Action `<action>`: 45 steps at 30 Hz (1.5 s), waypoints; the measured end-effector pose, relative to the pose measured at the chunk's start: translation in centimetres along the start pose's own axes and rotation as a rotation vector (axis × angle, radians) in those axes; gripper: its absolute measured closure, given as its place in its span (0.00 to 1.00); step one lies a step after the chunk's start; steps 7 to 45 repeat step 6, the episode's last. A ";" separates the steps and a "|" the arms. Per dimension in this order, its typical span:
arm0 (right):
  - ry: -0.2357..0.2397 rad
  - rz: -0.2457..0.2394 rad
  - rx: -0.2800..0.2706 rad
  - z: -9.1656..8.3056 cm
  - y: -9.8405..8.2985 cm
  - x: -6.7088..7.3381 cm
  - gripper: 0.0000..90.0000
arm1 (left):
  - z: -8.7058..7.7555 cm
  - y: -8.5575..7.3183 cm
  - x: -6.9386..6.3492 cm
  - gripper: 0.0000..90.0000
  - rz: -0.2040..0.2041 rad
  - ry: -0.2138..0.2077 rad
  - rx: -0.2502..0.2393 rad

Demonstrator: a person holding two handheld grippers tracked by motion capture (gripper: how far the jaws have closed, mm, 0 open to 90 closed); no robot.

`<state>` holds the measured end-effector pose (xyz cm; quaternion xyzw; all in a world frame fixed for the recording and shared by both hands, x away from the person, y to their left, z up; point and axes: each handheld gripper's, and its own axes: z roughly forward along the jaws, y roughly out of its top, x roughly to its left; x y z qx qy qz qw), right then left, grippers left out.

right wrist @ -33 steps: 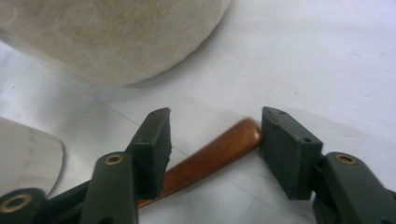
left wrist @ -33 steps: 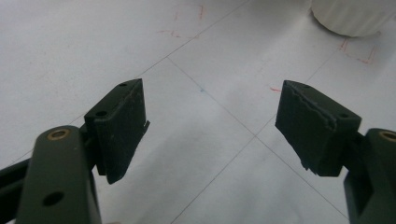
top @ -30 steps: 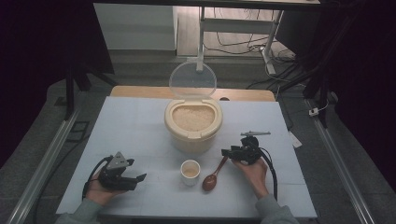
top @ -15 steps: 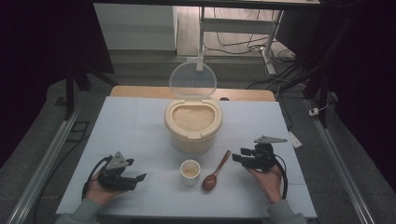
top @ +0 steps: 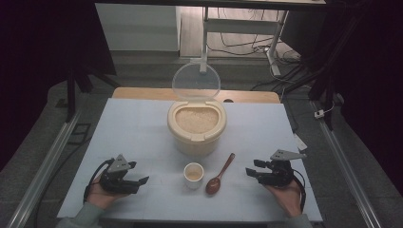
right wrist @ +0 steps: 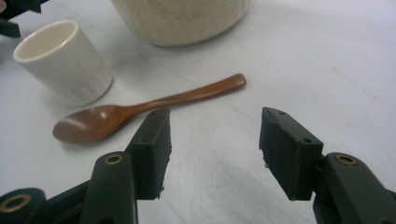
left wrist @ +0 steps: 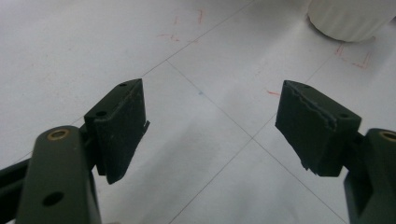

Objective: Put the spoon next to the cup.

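A cream rice container (top: 196, 128) stands mid-table, full of rice, its clear lid (top: 196, 81) raised behind it. In front of it are a small white cup (top: 193, 174) and a brown wooden spoon (top: 219, 174) lying flat, bowl toward me. My right gripper (top: 252, 167) rests at the front right, well apart from the spoon. Its jaws have just closed a little but stand open with nothing between them; the right gripper view (right wrist: 215, 149) shows the spoon (right wrist: 140, 109) and cup (right wrist: 65, 60) beyond them. My left gripper (top: 139, 172) lies at the front left, open and empty (left wrist: 210, 126).
The white tabletop (top: 133, 128) carries faint grid lines and red marks. A wooden strip (top: 247, 96) runs along its far edge. Metal rails (top: 52, 152) flank the table, and a stand with cables (top: 247, 28) rises behind it.
My right gripper has moved to the right, away from the spoon's handle, and its jaws stand slightly narrower. The spoon, the cup and my left gripper have stayed put.
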<state>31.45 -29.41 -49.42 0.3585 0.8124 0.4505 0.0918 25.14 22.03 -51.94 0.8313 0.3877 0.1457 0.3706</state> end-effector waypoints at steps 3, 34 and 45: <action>-0.006 -0.013 0.008 -0.3 -0.4 0.0 0.48 | -0.1 0.0 0.0 0.27 -0.001 -0.001 -0.003; -0.005 -0.025 0.007 -0.5 -0.5 0.0 0.48 | -0.1 0.0 0.0 0.27 -0.001 -0.002 -0.005; -0.005 -0.025 0.007 -0.5 -0.5 0.0 0.48 | -0.1 0.0 0.0 0.27 -0.001 -0.002 -0.005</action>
